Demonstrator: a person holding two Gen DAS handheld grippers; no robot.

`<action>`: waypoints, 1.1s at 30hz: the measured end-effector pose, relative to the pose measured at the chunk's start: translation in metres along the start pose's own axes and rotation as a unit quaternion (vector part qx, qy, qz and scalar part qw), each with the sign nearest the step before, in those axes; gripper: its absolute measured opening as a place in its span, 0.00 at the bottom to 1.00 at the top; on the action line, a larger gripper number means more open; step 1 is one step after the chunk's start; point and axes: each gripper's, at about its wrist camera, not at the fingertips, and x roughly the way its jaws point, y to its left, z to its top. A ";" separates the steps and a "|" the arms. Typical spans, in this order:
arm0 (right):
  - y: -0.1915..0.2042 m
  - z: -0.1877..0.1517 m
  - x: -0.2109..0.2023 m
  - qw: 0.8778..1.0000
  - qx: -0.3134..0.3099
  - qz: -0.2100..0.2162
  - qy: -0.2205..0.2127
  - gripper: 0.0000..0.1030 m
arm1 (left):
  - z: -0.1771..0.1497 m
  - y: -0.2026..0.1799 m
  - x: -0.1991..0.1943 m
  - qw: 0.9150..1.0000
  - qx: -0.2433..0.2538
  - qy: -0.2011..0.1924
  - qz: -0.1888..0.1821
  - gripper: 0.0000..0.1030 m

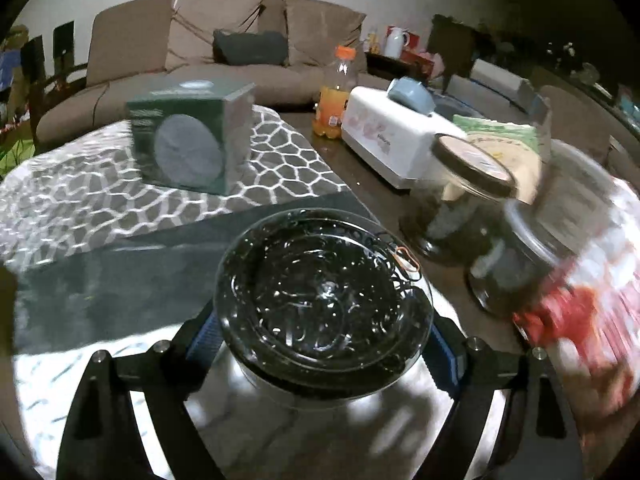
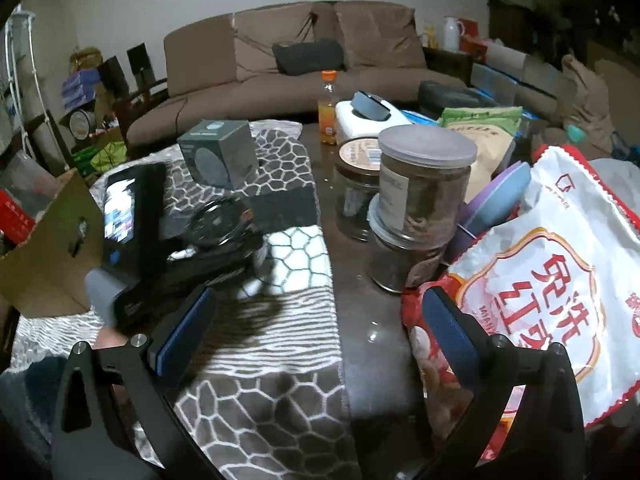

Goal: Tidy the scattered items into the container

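Note:
My left gripper (image 1: 324,328) is shut on a clear round container (image 1: 324,292) that holds a tangle of dark hair ties, with an orange clip (image 1: 406,260) at its rim. It is held above the grey patterned cloth (image 1: 80,196). In the right wrist view the same container (image 2: 218,222) sits in the left gripper at the left. My right gripper (image 2: 320,332) is open and empty over the cloth's edge (image 2: 280,400) and the dark table (image 2: 360,280).
A green speaker box (image 1: 184,140) stands on the cloth. Stacked jars (image 2: 416,208), a red-and-white snack bag (image 2: 560,280), a white box (image 1: 384,136) and an orange drink bottle (image 1: 336,96) crowd the right. A cardboard box (image 2: 48,248) stands at the left.

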 end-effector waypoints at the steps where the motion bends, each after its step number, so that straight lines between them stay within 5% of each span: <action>1: 0.001 0.000 0.000 1.000 0.002 0.004 0.000 1.00 | -0.003 0.003 -0.012 1.000 0.008 -0.004 -0.003 0.85; 12: 0.045 0.008 -0.013 0.998 -0.010 0.061 -0.018 1.00 | -0.024 0.042 -0.145 0.998 0.051 -0.043 -0.009 0.85; 16: 0.093 0.004 -0.031 0.989 -0.074 0.128 -0.033 1.00 | -0.035 0.051 -0.186 0.996 0.068 -0.056 -0.008 0.85; 20: 0.144 -0.005 -0.059 0.975 -0.165 0.140 -0.058 1.00 | -0.044 0.072 -0.229 0.997 0.050 -0.057 -0.018 0.85; 26: 0.203 -0.018 -0.078 0.962 -0.219 0.158 -0.037 1.00 | -0.047 0.104 -0.292 0.996 0.035 -0.076 0.015 0.85; 33: 0.252 -0.020 -0.077 0.958 -0.229 0.173 -0.019 1.00 | -0.034 0.161 -0.329 0.991 -0.001 -0.081 0.102 0.85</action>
